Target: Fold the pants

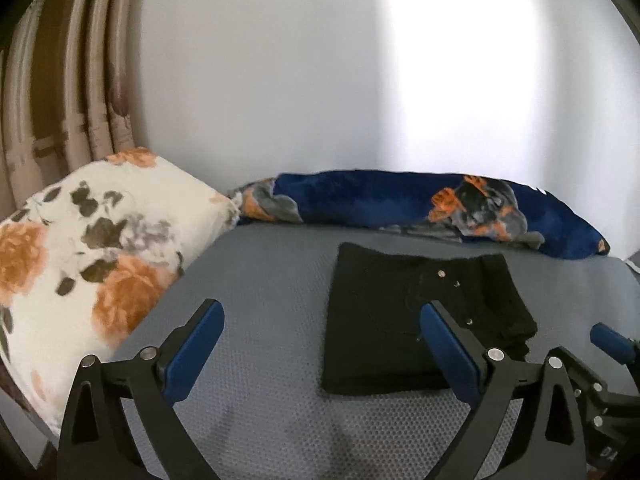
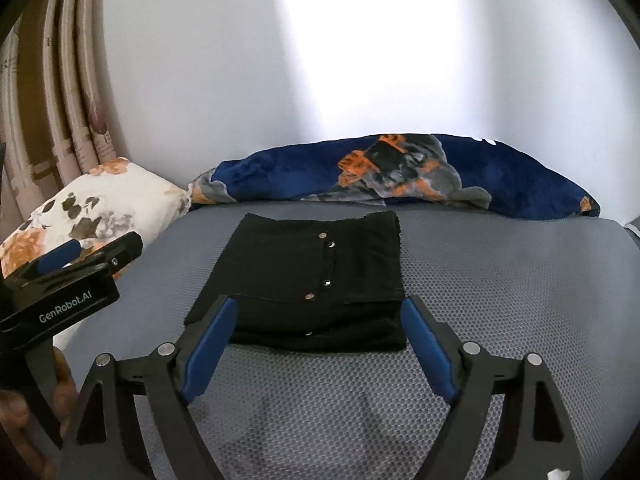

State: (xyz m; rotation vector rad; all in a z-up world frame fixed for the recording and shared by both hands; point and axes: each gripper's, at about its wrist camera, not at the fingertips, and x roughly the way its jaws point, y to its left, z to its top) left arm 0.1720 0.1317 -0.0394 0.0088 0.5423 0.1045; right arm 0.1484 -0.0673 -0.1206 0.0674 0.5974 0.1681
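Pants (image 2: 316, 276) folded square on bed (image 2: 500, 280), near blanket (image 2: 400, 172). Left hand-held gripper (image 1: 320, 352) and right hand-held gripper (image 2: 316, 344) both spread, empty. Risk: low finger snagging top layer, perhaps loose, undoing fold.

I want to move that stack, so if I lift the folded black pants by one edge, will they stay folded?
Probably not. The black pants are soft cloth in loose layers, so they would likely droop and unfold. On the textured grey mattress they would probably bunch rather than slide.
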